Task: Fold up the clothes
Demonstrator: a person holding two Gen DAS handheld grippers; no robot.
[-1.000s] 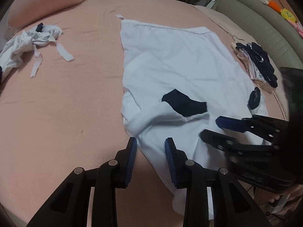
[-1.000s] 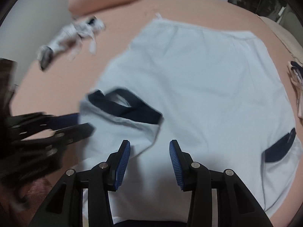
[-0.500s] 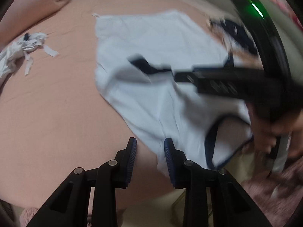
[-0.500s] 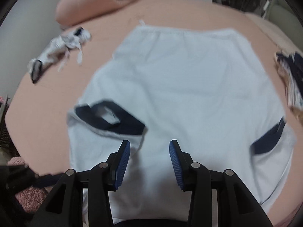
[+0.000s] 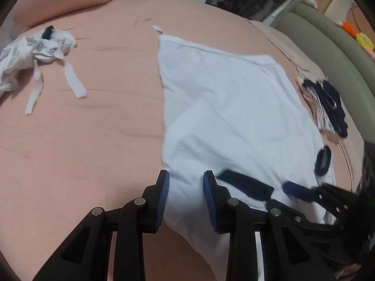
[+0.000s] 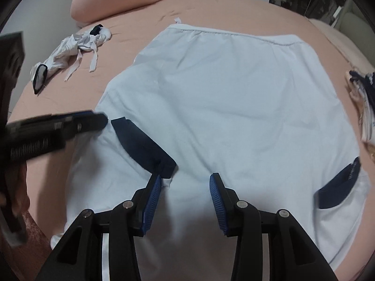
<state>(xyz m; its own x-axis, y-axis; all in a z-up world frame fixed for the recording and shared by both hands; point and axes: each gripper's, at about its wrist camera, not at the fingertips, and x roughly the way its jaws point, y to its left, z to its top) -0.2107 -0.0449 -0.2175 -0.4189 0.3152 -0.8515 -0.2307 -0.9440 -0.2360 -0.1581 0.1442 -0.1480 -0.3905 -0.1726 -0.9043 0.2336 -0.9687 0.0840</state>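
A pale blue T-shirt (image 5: 225,107) with navy sleeve cuffs lies spread on the pink bed, also in the right wrist view (image 6: 222,98). Its left sleeve is folded in over the body, navy cuff (image 6: 143,146) on top; the other cuff (image 6: 339,185) lies at the right. My left gripper (image 5: 186,201) is open over the shirt's near left edge, with cloth between the fingers. My right gripper (image 6: 185,194) is open over the shirt's near middle, just right of the folded cuff. The left gripper also shows at the left of the right wrist view (image 6: 100,121).
A crumpled white garment (image 5: 35,49) with loose straps lies at the far left of the bed. A pile of navy and patterned clothes (image 5: 328,105) sits at the right edge. A pink pillow (image 6: 121,2) lies at the bed's far side; a grey-green sofa (image 5: 332,46) stands beyond.
Both grippers stayed open. The left gripper swung back over the shirt's left edge. The right gripper moved nearer the folded sleeve cuff, which now lies flatter on the shirt.
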